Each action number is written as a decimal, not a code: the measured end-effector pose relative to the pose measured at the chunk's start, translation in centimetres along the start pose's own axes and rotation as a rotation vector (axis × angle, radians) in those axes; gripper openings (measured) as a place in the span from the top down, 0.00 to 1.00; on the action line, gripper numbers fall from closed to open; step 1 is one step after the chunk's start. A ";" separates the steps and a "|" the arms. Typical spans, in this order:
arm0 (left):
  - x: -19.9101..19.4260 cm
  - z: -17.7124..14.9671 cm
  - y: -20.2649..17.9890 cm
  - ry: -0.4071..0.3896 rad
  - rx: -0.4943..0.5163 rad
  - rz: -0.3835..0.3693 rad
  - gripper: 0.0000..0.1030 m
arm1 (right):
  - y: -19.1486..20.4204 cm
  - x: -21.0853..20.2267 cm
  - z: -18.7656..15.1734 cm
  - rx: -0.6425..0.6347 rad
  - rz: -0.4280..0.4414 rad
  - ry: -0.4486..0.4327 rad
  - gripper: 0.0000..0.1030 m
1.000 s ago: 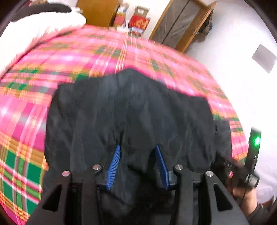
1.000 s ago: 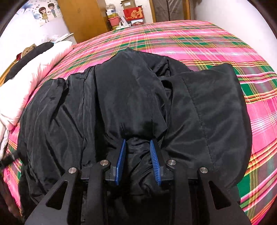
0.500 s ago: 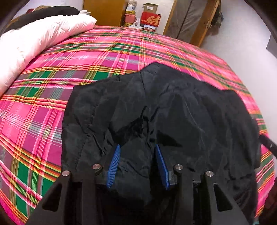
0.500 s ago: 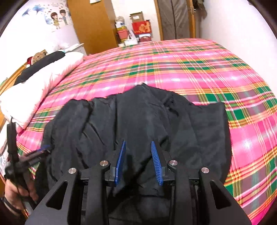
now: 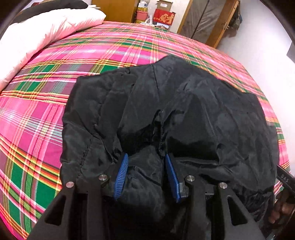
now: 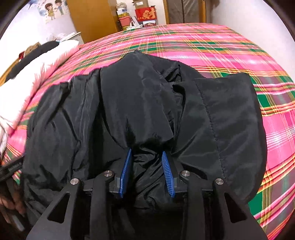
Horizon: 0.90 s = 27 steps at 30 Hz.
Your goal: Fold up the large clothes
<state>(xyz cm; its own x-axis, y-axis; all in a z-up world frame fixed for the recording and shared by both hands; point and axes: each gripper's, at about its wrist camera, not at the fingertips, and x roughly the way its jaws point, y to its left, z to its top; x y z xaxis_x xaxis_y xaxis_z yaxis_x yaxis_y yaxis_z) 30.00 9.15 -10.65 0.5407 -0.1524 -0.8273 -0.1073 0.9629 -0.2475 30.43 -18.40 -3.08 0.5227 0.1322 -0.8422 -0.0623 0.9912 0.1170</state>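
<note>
A large black padded jacket (image 5: 184, 110) lies crumpled on a pink and green plaid bed cover (image 5: 55, 92). My left gripper (image 5: 146, 156) is shut on a thick bunch of its near edge, the blue pads pressing the fabric from both sides. In the right wrist view the same jacket (image 6: 138, 101) spreads ahead, a folded flap lying over its middle. My right gripper (image 6: 146, 151) likewise holds a bunched fold of the near edge between its blue pads. Each gripper shows at the other view's edge, held by a hand (image 5: 280, 208).
A white duvet (image 5: 46, 27) with dark clothing on it lies along the bed's left side. Beyond the bed's far end stand a wooden wardrobe (image 6: 92, 18), boxes (image 5: 164, 16) and a door. A white wall (image 5: 267, 46) runs along the bed's right side.
The left gripper sank towards the bed with the jacket's edge, and the jacket settled flatter. The right view drew back from the jacket half a second ago and is now close over it again.
</note>
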 end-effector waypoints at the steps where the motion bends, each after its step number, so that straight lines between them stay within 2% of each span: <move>1: -0.7 0.1 -0.1 -0.004 0.003 0.004 0.58 | 0.1 -0.9 0.1 0.005 -0.003 -0.007 0.67; 3: -2.3 0.2 -0.1 -0.031 0.001 -0.004 0.58 | 0.6 -3.2 0.2 0.008 -0.007 -0.054 0.67; 6: -5.4 0.0 -0.2 -0.109 -0.019 -0.085 0.58 | 2.0 -6.6 -0.5 -0.003 0.056 -0.126 0.67; 9: -7.0 -0.9 -2.1 -0.164 0.066 -0.168 0.58 | 4.3 -6.9 -1.8 -0.054 0.113 -0.134 0.67; 11: -5.9 -1.5 -3.4 -0.124 0.120 -0.185 0.58 | 5.2 -5.2 -2.2 -0.075 0.120 -0.099 0.67; 14: -2.1 -2.7 -3.8 0.022 0.123 -0.146 0.58 | 5.4 -2.1 -3.2 -0.086 0.092 -0.022 0.67; 17: -1.4 -2.7 -3.5 0.024 0.102 -0.159 0.57 | 5.5 -0.2 -4.5 -0.126 0.054 0.015 0.67; 19: -1.1 -2.8 -3.4 0.021 0.103 -0.153 0.57 | 5.1 0.7 -5.1 -0.120 0.060 0.027 0.67; 22: -0.2 -3.0 -3.6 0.014 0.111 -0.137 0.57 | 4.1 1.6 -5.4 -0.084 0.089 0.033 0.67; 27: 0.0 -3.3 -3.7 0.001 0.107 -0.133 0.57 | 4.5 2.4 -4.6 -0.112 0.065 0.048 0.67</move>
<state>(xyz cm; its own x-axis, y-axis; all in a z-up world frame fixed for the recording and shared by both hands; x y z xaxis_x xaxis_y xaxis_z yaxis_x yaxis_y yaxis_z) 27.63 4.86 -11.45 0.5436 -0.2802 -0.7912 0.0544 0.9524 -0.2999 27.44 -13.60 -6.98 0.4733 0.1941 -0.8592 -0.1906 0.9749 0.1152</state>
